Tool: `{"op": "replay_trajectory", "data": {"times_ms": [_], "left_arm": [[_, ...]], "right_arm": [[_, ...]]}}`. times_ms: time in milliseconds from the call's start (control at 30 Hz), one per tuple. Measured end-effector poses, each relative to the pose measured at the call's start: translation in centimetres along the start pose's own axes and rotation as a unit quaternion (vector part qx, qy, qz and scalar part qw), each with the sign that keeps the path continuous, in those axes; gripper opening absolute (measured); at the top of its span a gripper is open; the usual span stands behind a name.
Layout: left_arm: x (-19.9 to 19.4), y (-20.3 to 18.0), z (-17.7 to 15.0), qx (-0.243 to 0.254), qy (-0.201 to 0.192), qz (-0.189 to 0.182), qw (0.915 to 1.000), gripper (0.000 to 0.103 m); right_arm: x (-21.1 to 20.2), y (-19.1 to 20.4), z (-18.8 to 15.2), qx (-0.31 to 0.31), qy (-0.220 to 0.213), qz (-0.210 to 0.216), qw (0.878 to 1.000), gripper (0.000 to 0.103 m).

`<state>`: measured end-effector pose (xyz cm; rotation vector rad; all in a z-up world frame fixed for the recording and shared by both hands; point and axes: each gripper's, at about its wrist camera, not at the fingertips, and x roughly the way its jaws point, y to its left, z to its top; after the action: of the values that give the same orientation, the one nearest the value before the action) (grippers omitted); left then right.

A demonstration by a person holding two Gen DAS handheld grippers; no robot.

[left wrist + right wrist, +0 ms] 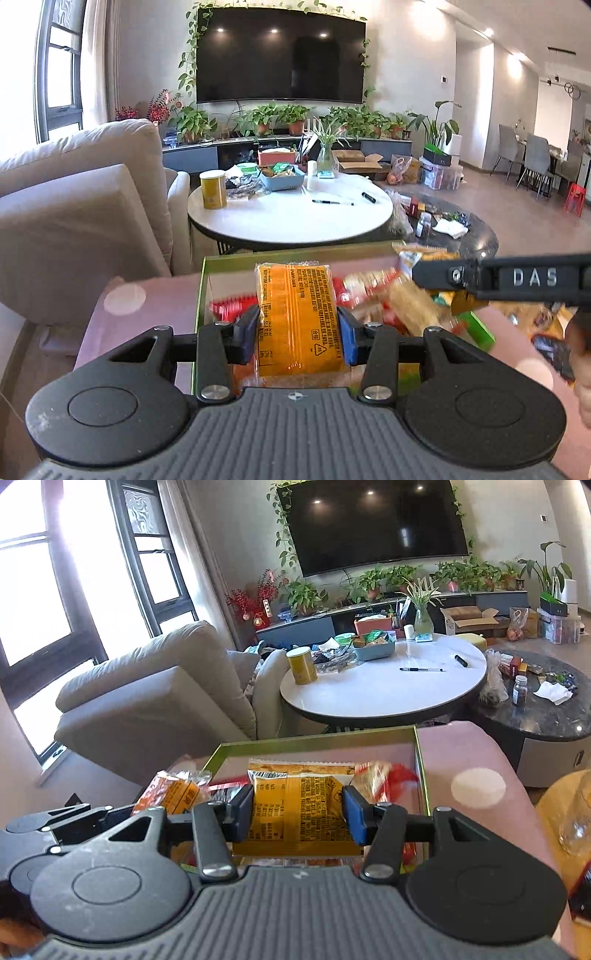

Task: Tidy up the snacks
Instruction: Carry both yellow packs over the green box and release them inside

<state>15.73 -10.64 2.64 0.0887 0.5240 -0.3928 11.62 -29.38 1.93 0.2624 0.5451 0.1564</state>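
In the left wrist view, the left gripper [297, 332] at lower centre has its jaws pinching an orange snack packet [298, 317], held upright over the green-rimmed box [202, 295]; red and yellow packs already lie blurred inside it, mid-frame right. In the right wrist view, the right gripper [298, 812] at lower centre pinches a yellow snack packet [295, 805] above the same box [419, 760], while the orange packet [173, 794] shows at lower left. Judging by this, sorting is partway: some snacks are boxed, and these two are not yet placed.
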Motion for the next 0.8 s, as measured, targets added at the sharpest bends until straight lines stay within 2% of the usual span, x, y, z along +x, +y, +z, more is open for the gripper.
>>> {"op": "replay_trajectory", "data": {"times_ms": [267, 600, 667, 700, 733, 800], "left_arm": [[5.1, 1.1, 3.1, 0.008, 0.012, 0.017, 0.9997, 0.040], [10.1, 2.5, 3.6, 0.013, 0.043, 0.028, 0.9986, 0.041], [10.6, 2.6, 3.4, 0.013, 0.043, 0.031, 0.9985, 0.046], [10.7, 2.6, 3.2, 0.012, 0.043, 0.036, 0.9984, 0.056], [10.6, 2.6, 3.1, 0.011, 0.041, 0.038, 0.9984, 0.061], [10.5, 2.7, 3.1, 0.010, 0.037, 0.035, 0.9987, 0.063]], "right_arm": [[3.4, -1.0, 2.1, 0.031, 0.014, 0.010, 0.999, 0.059], [7.0, -1.1, 2.5, 0.044, 0.038, 0.015, 0.998, 0.059], [7.6, -1.0, 2.5, 0.044, 0.041, 0.018, 0.998, 0.061], [7.8, -1.0, 2.5, 0.046, 0.042, 0.018, 0.998, 0.062], [7.9, -1.1, 2.5, 0.049, 0.043, 0.019, 0.998, 0.063], [8.1, -1.1, 2.4, 0.053, 0.044, 0.017, 0.997, 0.063]]}}
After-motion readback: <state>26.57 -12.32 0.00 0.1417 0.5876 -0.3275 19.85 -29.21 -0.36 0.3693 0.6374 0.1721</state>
